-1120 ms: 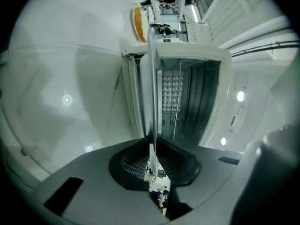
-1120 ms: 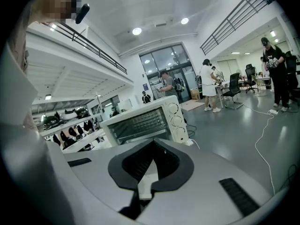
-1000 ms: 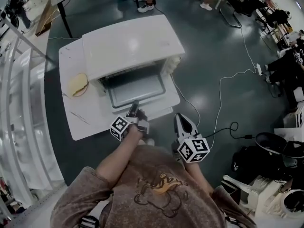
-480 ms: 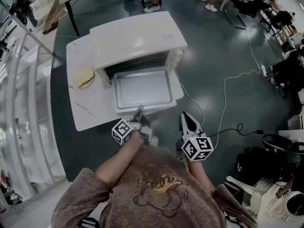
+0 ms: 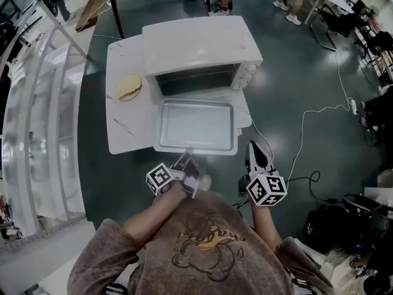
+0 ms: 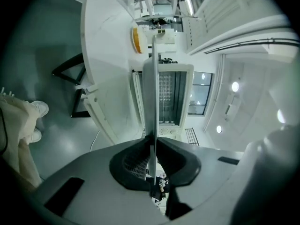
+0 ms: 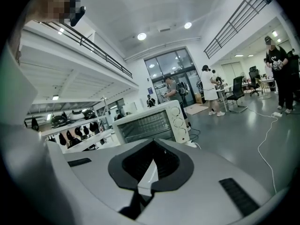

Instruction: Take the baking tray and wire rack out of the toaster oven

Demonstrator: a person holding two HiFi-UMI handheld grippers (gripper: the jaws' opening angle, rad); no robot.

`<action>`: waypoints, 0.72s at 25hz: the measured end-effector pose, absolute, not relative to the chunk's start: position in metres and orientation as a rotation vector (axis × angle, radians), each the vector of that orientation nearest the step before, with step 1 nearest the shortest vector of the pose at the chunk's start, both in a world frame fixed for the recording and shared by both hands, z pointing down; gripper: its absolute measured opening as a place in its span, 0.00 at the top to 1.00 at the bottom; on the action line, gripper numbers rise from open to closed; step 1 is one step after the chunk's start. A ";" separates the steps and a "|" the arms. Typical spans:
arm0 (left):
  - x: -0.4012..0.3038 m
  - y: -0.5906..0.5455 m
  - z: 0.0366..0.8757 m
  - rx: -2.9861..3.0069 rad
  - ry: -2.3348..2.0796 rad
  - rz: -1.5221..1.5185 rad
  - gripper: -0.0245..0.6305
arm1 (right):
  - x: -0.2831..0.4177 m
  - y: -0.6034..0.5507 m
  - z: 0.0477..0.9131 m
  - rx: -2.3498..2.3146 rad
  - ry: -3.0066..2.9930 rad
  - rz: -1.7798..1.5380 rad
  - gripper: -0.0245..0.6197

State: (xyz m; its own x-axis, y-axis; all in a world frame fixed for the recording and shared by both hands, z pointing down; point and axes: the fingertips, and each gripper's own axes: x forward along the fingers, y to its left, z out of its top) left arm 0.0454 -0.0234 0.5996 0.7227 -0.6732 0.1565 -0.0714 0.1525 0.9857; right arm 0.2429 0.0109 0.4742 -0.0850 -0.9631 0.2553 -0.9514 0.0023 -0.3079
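Head view: the white oven stands at the back of a small white table, its mouth open and dark. The tray is out of it, lying level just in front of the mouth and reaching to the table's near edge. Its shiny floor shows bare from wall to wall. A piece of bread lies on the table left of the oven, apart from the tray. The left gripper meets the middle of the tray's near rim. The right gripper hangs to the right of the tray, off the table and over the floor, touching nothing.

Left gripper view: the picture is rolled on its side. The tray shows edge-on as a thin sheet running straight out from the left gripper, whose jaws are drawn narrow and pinch its rim. Beyond the tray stands the oven, and inside its mouth a wire grid shows, the rack by its look. The bread lies further along the table.

Right gripper view: the right gripper has its jaws together with nothing between them. It points at the oven, which is well apart, with wires showing across its front.
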 end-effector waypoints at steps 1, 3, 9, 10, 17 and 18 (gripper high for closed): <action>0.038 -0.019 0.599 1.365 -0.684 -0.489 0.91 | 0.241 0.010 0.473 -2.094 2.215 -0.629 0.96; 0.023 -0.013 0.597 1.358 -0.704 -0.504 0.91 | 0.235 0.005 0.470 -2.069 2.240 -0.623 0.96; -0.034 -0.006 0.590 1.330 -0.798 -0.593 0.91 | 0.191 -0.025 0.480 -1.935 2.376 -0.657 0.96; -0.044 -0.006 0.589 1.319 -0.815 -0.617 0.91 | 0.182 -0.031 0.481 -1.908 2.402 -0.661 0.96; -0.109 -0.004 0.590 1.276 -0.926 -0.693 0.90 | 0.124 -0.054 0.488 -1.748 2.537 -0.685 0.96; -0.117 -0.004 0.591 1.271 -0.938 -0.703 0.91 | 0.116 -0.055 0.488 -1.730 2.550 -0.690 0.96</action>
